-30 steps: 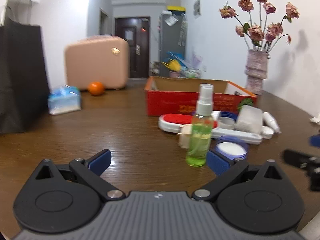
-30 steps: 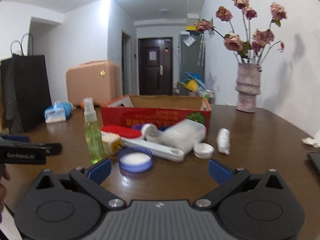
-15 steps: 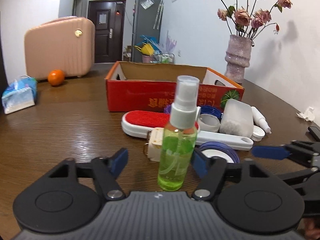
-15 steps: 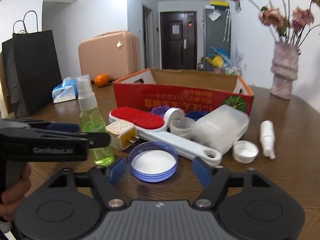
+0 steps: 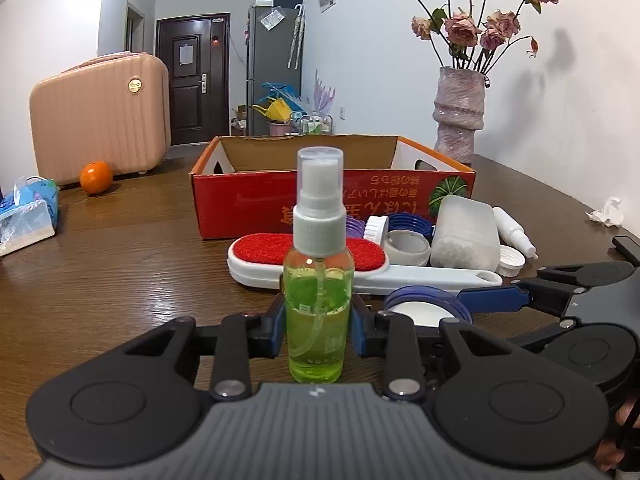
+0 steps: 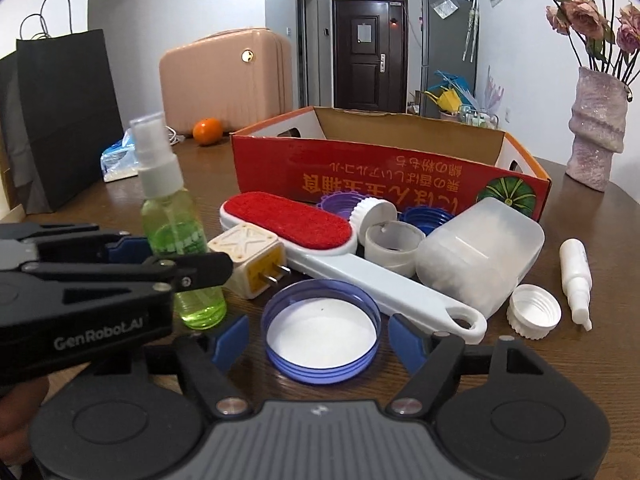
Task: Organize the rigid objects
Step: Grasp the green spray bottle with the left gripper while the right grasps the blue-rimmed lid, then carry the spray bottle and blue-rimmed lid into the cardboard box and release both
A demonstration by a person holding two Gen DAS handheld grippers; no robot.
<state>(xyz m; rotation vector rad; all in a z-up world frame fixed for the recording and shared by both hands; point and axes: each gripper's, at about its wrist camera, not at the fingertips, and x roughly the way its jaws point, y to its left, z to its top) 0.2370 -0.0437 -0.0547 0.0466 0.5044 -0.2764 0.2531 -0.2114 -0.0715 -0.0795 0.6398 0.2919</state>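
A green spray bottle (image 5: 319,300) with a white pump stands upright on the wooden table. My left gripper (image 5: 319,330) is shut on the bottle's body; it also shows in the right wrist view (image 6: 180,264). My right gripper (image 6: 320,340) is open, its blue pads on either side of a blue jar lid (image 6: 320,330) lying open side up, apart from it. The right gripper's blue finger (image 5: 496,300) shows beside that lid (image 5: 424,304) in the left wrist view. A red cardboard box (image 6: 380,176) stands open behind the loose items.
In front of the box lie a red lint brush (image 6: 304,228), a white plug adapter (image 6: 248,256), a frosted plastic container (image 6: 480,252), white caps (image 6: 534,310) and a small white bottle (image 6: 576,280). A vase (image 6: 596,128), black bag (image 6: 60,120), tissue pack (image 5: 28,212), orange (image 5: 96,176) stand farther off.
My left gripper moved up to the spray bottle and closed on it. My right gripper moved forward so that its open fingers flank the blue lid.
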